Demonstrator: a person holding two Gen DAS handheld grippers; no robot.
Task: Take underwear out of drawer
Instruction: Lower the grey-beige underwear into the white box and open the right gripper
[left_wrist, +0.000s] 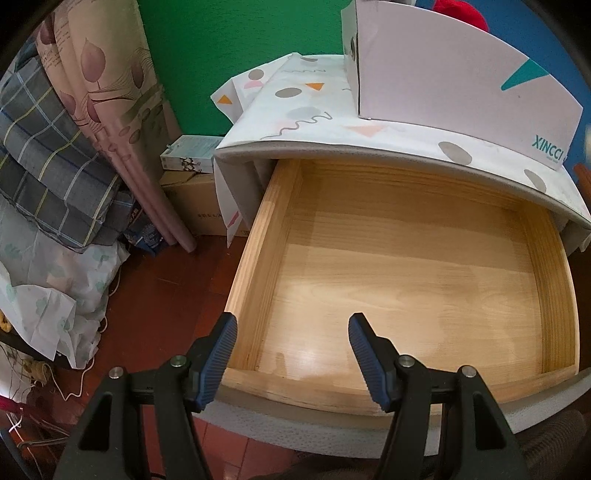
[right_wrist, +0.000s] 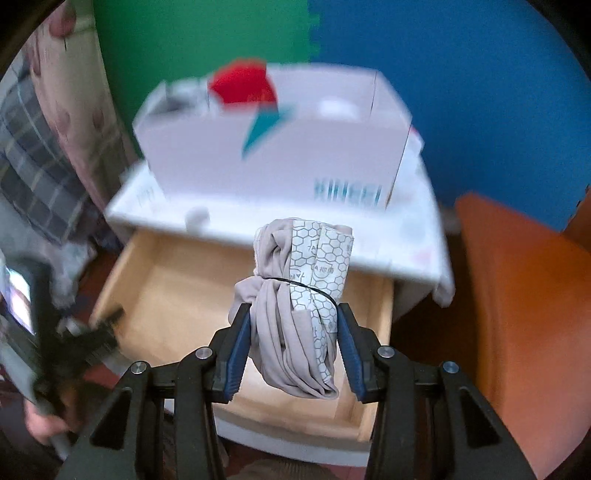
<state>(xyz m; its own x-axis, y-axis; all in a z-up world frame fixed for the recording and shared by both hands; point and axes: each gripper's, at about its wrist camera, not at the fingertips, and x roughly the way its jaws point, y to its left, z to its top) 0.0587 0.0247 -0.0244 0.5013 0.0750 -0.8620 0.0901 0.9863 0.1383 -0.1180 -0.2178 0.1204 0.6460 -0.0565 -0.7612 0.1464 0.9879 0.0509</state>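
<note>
Drawer: pale wood, smooth, lightly glossy with a sheen on the floor panel. Underwear: soft matt cloth, beige, bound with a printed paper band. Box on top: matt white cardboard. Fingers: ribbed blue pads, probably rubber. Floor: glossy red-brown tile.

My left wrist view is sharp and evenly lit; soft glare sits on the drawer floor near me, with shade under the cabinet top. Fisheye bending curves every edge, and the corners go black. My right wrist view is motion-smeared beyond the underwear, especially the box.
</note>
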